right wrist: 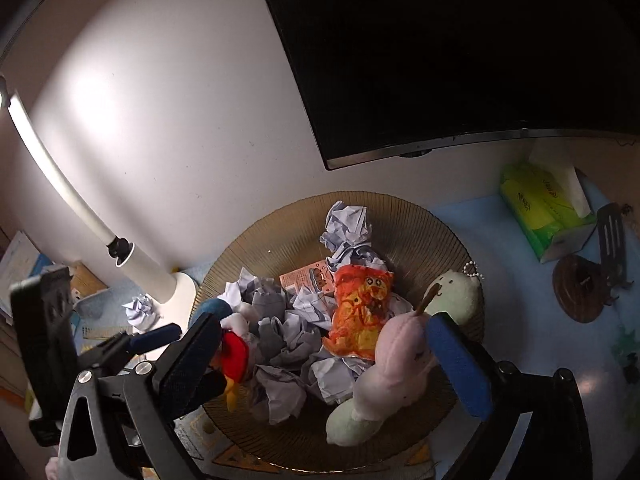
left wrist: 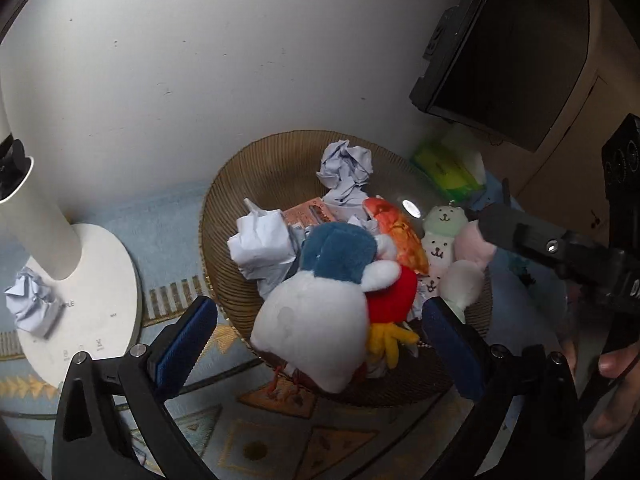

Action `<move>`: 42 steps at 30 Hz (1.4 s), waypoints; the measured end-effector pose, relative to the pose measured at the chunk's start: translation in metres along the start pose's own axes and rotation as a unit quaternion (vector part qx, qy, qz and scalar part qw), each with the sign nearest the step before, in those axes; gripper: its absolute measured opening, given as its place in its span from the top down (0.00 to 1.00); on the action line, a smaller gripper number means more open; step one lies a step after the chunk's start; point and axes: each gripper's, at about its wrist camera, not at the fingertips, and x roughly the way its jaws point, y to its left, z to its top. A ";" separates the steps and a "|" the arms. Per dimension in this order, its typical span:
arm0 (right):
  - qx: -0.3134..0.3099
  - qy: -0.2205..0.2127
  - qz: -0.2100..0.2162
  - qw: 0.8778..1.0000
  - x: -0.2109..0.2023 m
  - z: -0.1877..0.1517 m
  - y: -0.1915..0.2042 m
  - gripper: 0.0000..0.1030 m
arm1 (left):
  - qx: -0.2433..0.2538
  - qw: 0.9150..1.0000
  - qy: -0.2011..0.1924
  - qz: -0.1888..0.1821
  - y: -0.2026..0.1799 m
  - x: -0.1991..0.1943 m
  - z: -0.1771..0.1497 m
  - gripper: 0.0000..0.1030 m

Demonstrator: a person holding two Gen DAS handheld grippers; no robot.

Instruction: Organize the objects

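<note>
A ribbed brown glass bowl (left wrist: 240, 184) sits on the counter (left wrist: 168, 216) against the white wall, heaped with soft toys and crumpled paper balls (left wrist: 346, 170). The left gripper (left wrist: 320, 336) hovers over its near rim with fingers spread wide, straddling a blue-and-white plush (left wrist: 320, 292) without touching it; a red and yellow toy (left wrist: 390, 304) lies against that plush's right side. The right gripper (right wrist: 340, 356) hangs over the same bowl, its fingers also wide apart and holding nothing; a pink plush (right wrist: 394, 364) lies between them, close to the right finger (right wrist: 460, 364), though I cannot tell whether they touch. An orange snack packet (right wrist: 360, 312) rests on the paper in the middle, and a pale green bear plush (right wrist: 456, 292) leans at the bowl's right side. Left of the bowl stands a white desk lamp (left wrist: 80, 300) with one paper ball (left wrist: 32, 300) on its base. Far right, under a dark monitor (right wrist: 460, 48), lies a green tissue pack (right wrist: 540, 212)
</note>
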 end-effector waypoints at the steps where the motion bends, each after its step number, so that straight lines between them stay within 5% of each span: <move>1: 0.005 -0.001 0.005 1.000 -0.001 0.001 -0.001 0.00 | 0.005 1.000 -0.004 0.019 0.001 -0.002 -0.002 0.00; 7: 0.020 -0.020 0.022 0.999 -0.014 0.004 0.014 0.00 | 0.027 0.997 -0.038 0.056 0.006 -0.041 -0.005 0.00; 15: -0.017 -0.034 0.055 0.998 -0.037 -0.010 0.089 0.00 | 0.008 0.985 -0.079 0.152 0.054 -0.125 -0.013 0.00; 24: -0.123 -0.002 0.062 0.990 0.001 -0.082 0.182 0.00 | -0.036 0.965 -0.045 0.254 0.158 -0.163 -0.091 0.00; 33: -0.184 0.095 0.014 0.978 0.098 -0.176 0.195 0.00 | -0.090 0.963 0.022 0.252 0.226 -0.114 -0.174 0.00; 35: -0.215 0.080 -0.009 0.973 0.102 -0.186 0.201 0.00 | -0.098 0.966 -0.003 0.238 0.228 -0.119 -0.177 0.00; 42: -0.222 0.083 -0.003 0.971 0.102 -0.186 0.202 0.00 | -0.096 0.965 -0.001 0.242 0.220 -0.113 -0.178 0.00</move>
